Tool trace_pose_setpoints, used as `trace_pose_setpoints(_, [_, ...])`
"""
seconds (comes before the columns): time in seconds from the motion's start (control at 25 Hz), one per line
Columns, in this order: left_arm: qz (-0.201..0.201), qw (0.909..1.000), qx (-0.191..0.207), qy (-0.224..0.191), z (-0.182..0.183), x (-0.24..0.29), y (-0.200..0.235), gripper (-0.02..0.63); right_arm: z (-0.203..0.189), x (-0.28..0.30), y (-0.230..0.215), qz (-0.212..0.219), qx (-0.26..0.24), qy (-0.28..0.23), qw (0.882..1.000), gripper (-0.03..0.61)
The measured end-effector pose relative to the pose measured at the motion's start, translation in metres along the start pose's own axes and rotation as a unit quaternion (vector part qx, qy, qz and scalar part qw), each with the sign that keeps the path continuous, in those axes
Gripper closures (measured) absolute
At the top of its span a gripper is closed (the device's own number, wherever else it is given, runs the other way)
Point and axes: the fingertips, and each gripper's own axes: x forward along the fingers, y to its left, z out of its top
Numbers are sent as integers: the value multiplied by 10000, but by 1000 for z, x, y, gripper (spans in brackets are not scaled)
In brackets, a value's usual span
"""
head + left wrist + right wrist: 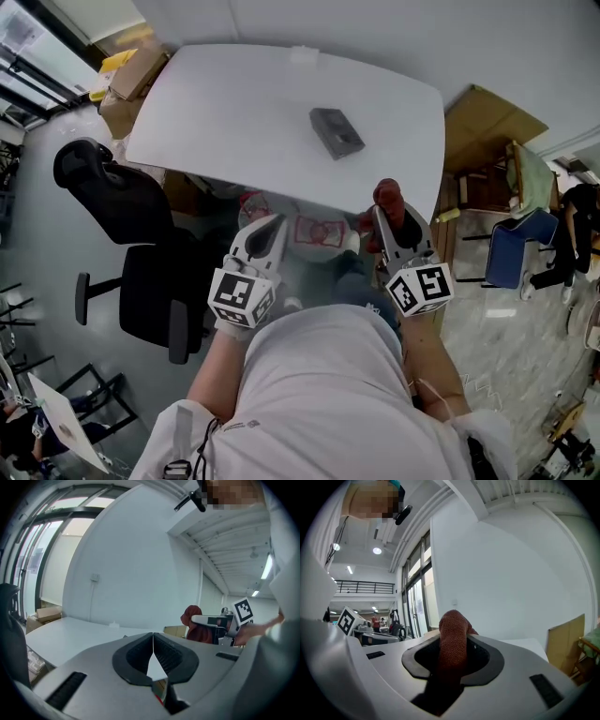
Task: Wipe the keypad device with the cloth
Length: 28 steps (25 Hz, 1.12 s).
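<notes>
The dark grey keypad device (pixel 337 131) lies alone on the white table (pixel 234 112), toward its right half. My right gripper (pixel 390 212) is held in front of the table's near edge, shut on a rust-red cloth (pixel 388 202) that sticks up between its jaws; the cloth (pixel 453 641) fills the jaw gap in the right gripper view. My left gripper (pixel 274 225) is beside it to the left, also short of the table, shut with nothing held (pixel 153 656). Both point upward at the far wall.
A black office chair (pixel 131 244) stands left of me by the table's near left corner. Cardboard boxes (pixel 127 84) sit at the far left. A wooden panel (pixel 487 127) and a blue chair (pixel 520 248) are to the right.
</notes>
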Motion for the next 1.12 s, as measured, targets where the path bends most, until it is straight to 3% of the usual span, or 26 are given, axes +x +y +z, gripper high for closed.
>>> trace_pose_setpoints(0.44, [548, 9981, -85, 258, 40, 142, 4, 601, 6, 108, -101, 916, 363, 520, 9938, 454])
trace_pose_setpoints(0.8, [899, 9901, -355, 1015, 10, 194, 17, 601, -13, 165, -135, 1332, 581, 942, 9849, 454])
trace_pose_setpoints(0.96, [792, 9871, -443, 1318, -7, 203, 20, 601, -29, 181, -139, 1328, 638, 1191, 9819, 454])
trace_pose_setpoints(1.12, [417, 9850, -206, 1661, -29, 217, 17, 601, -44, 196, -138, 1272, 627, 1368, 9804, 454])
